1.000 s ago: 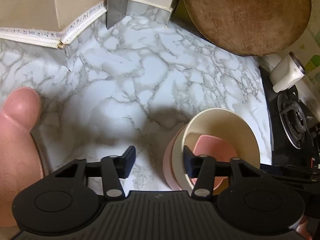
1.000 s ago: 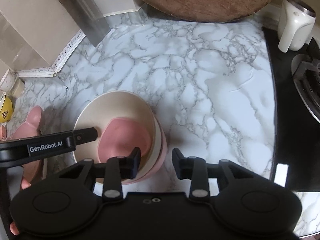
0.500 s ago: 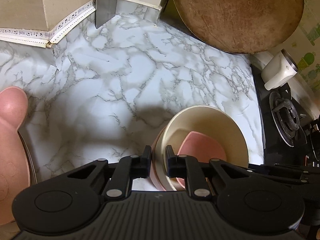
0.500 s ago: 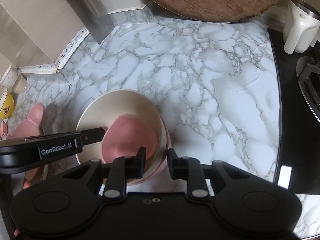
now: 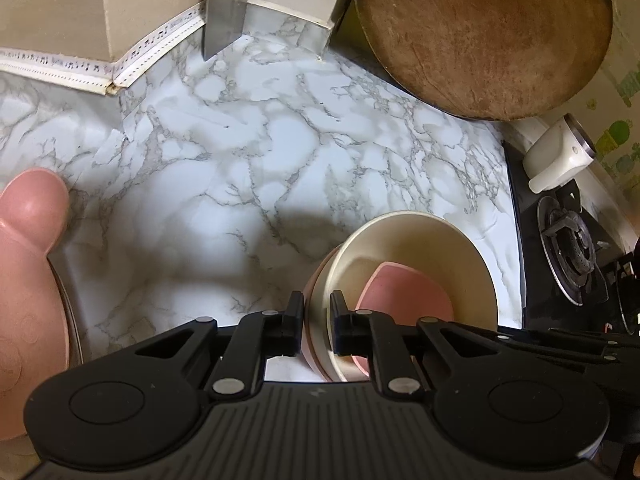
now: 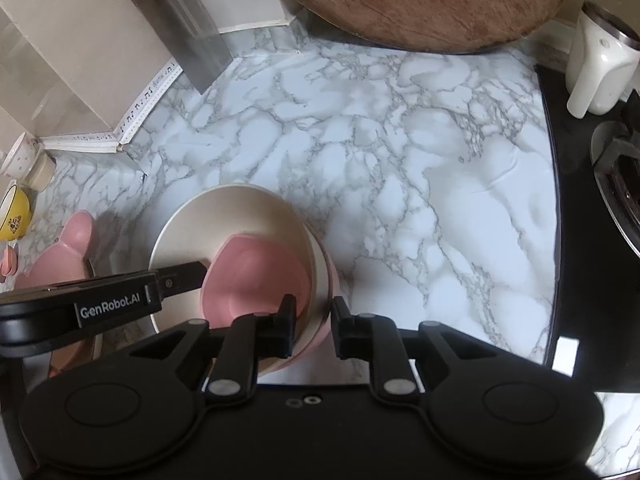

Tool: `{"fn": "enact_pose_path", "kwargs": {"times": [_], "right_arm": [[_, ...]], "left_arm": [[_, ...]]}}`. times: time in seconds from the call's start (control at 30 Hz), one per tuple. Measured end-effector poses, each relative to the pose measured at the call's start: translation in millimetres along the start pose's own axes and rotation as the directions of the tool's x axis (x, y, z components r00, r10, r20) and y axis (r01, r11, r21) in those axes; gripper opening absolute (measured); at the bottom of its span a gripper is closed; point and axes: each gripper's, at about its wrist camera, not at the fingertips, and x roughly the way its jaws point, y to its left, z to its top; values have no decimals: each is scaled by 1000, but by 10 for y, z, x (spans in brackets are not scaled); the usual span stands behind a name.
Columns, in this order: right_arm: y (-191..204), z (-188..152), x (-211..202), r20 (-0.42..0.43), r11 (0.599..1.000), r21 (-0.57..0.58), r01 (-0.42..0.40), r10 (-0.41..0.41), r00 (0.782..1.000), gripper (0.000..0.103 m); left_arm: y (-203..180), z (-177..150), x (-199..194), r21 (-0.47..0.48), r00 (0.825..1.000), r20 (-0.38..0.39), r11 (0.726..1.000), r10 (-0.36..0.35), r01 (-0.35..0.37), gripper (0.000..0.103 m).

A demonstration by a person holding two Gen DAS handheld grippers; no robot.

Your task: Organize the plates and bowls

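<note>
Left claw (image 5: 316, 320) is clamping the bowl stack's (image 5: 416, 264) nine o'clock rim; right claw (image 6: 314, 324), jaws just closing, is pinching its three o'clock rim on the surface (image 6: 400, 168).

**One brand name readable**

"GenRobot.AI" stands in white letters on the black body of the left gripper (image 6: 316, 322), seen from the right wrist view. The white trim strip (image 6: 154, 92) along the wall's foot carries small printed music notes. The yellow bowl (image 6: 14, 216) bears a print too small to read.
</note>
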Motion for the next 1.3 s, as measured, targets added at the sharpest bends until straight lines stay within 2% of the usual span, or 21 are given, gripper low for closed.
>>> {"fn": "enact_pose_path", "kwargs": {"times": [0.3, 0.57, 0.77, 1.03, 1.3], "right_arm": [[326, 80, -74, 18, 997, -70, -19, 21, 1000, 17], [921, 172, -90, 25, 980, -186, -65, 71, 997, 17], [1439, 206, -82, 18, 953, -283, -111, 121, 992, 17], [2124, 174, 12, -30, 905, -383, -187, 190, 981, 17], [2495, 32, 286, -115, 878, -415, -240, 211, 971, 17]], "left_arm": [[208, 22, -287, -45, 998, 52, 999, 20, -18, 13], [639, 23, -678, -129, 990, 119, 990, 78, -63, 13], [1032, -23, -1005, -204, 977, 164, 973, 140, -105, 13], [1564, -143, -1336, -296, 960, 158, 939, 230, -176, 13], [1958, -329, -1420, -361, 949, 119, 903, 291, -232, 13]]}}
